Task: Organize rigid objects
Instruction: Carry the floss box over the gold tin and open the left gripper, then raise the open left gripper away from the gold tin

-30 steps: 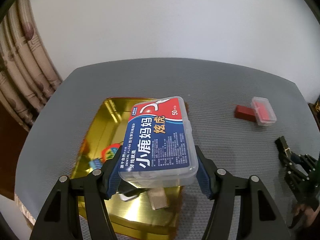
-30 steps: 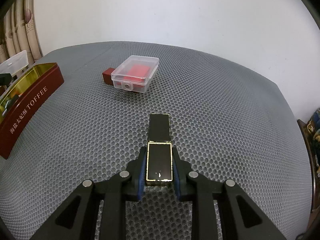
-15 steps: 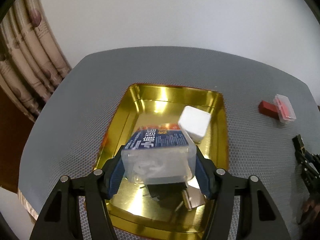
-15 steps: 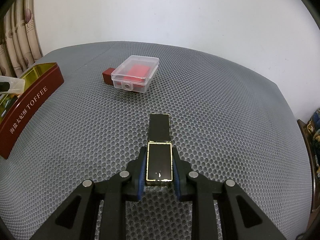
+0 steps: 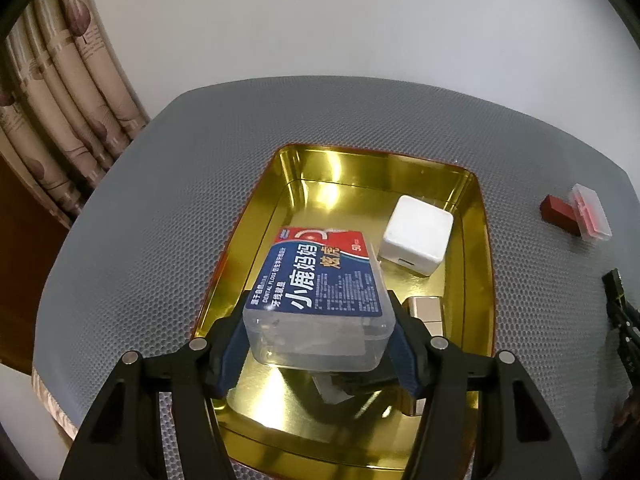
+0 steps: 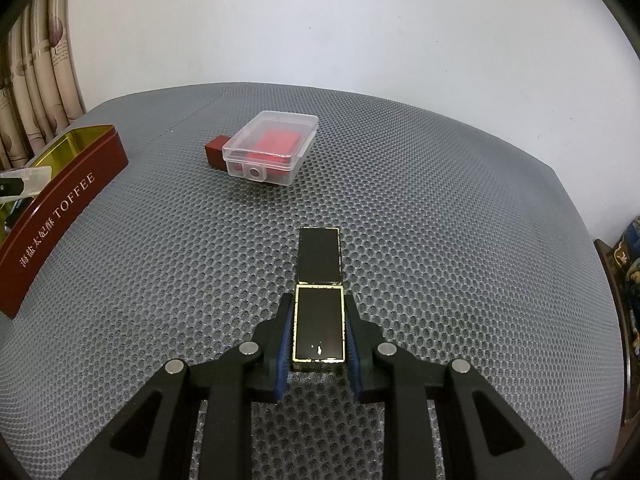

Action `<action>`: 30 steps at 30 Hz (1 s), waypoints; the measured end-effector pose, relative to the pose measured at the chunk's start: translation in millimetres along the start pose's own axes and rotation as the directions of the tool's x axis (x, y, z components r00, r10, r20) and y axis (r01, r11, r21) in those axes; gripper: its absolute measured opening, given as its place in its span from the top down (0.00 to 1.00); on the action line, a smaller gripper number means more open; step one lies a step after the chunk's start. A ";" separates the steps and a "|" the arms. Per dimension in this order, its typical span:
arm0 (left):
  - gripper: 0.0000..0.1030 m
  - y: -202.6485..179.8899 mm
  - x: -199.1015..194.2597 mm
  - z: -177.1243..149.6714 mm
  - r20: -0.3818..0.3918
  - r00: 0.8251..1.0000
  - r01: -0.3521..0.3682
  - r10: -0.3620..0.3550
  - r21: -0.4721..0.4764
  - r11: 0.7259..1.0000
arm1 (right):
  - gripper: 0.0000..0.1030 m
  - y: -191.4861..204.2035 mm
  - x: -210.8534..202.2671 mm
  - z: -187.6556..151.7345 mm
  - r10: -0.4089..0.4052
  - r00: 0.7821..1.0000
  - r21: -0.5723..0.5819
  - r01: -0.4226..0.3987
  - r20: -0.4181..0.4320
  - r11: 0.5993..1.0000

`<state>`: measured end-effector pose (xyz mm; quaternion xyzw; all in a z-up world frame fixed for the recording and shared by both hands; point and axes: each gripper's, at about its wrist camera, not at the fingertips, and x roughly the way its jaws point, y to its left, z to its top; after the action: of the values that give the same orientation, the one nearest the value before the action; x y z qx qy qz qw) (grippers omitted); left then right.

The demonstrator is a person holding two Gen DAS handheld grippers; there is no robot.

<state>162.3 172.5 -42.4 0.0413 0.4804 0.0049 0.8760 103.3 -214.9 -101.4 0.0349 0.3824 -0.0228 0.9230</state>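
Inside the gold tin's walls [image 5: 476, 240], beside the white cube [image 5: 418, 236], the left gripper [image 5: 320, 344] pinches the dental floss box [image 5: 320, 292], seemingly off the floor.

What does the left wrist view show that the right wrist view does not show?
Only the left wrist view shows the left hand-held gripper clamping the dental floss box and the white cube inside the tin.

Only the right wrist view shows the right hand-held gripper shut on the black lighter, and the word TOFFEE on the tin's side.

Both show the toffee tin, the clear box and the grey mat.
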 end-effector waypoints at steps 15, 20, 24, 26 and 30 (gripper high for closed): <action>0.41 -3.3 17.3 -3.2 -0.033 0.999 0.015 -0.014 0.014 1.000 | 0.78 -1.9 1.2 -0.4 -0.001 1.000 0.000 0.001 0.000 1.000; 0.32 -5.3 14.8 -6.0 -0.019 0.999 0.036 -0.036 0.033 0.999 | 0.77 -2.5 1.1 -0.5 -0.001 1.000 0.001 0.001 0.000 1.000; 0.30 -6.9 6.8 -6.4 -0.002 0.999 0.037 -0.037 0.043 0.998 | 0.77 -1.9 1.3 -0.5 0.000 1.000 0.002 0.000 0.000 1.000; 0.30 -6.7 1.6 -7.0 0.013 0.999 0.029 -0.029 0.045 0.999 | 0.77 -1.9 1.3 -0.4 0.000 1.000 0.002 0.000 0.000 1.000; 0.30 -3.3 -14.2 -11.4 0.052 0.998 0.015 -0.018 0.065 0.998 | 0.77 -1.7 1.6 -0.3 0.000 1.000 0.003 0.000 0.000 1.000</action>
<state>144.9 169.2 -36.8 0.0654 0.4574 -0.0189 0.8866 104.1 -216.6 -102.8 0.0361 0.3822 -0.0233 0.9231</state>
